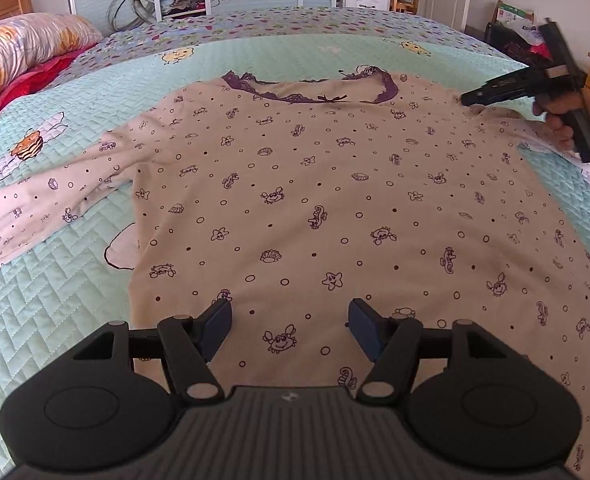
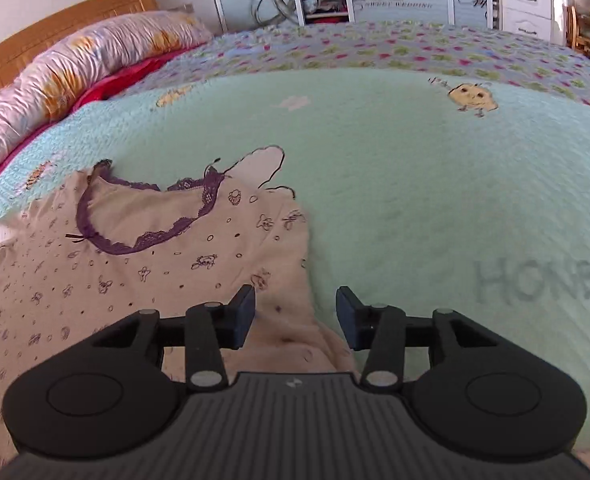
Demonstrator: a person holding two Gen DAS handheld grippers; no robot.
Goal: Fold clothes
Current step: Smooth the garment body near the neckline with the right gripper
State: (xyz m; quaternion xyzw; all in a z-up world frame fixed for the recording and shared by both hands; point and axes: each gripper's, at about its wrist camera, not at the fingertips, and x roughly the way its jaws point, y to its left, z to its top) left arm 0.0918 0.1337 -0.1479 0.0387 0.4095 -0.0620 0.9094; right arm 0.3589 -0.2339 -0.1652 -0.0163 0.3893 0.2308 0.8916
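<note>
Nightshirt point(image 1: 315, 200), perhaps under right gripper point(image 2: 295, 316)

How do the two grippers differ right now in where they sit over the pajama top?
The left gripper hovers over the pajama top near its hem; the right gripper sits at the shoulder edge, straddling cloth and green bedspread. Both are open, holding nothing.

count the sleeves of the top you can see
1 in plain view: the left sleeve lies spread across the quilt. The other side of the top runs under the right gripper, so that sleeve is mostly hidden.
</note>
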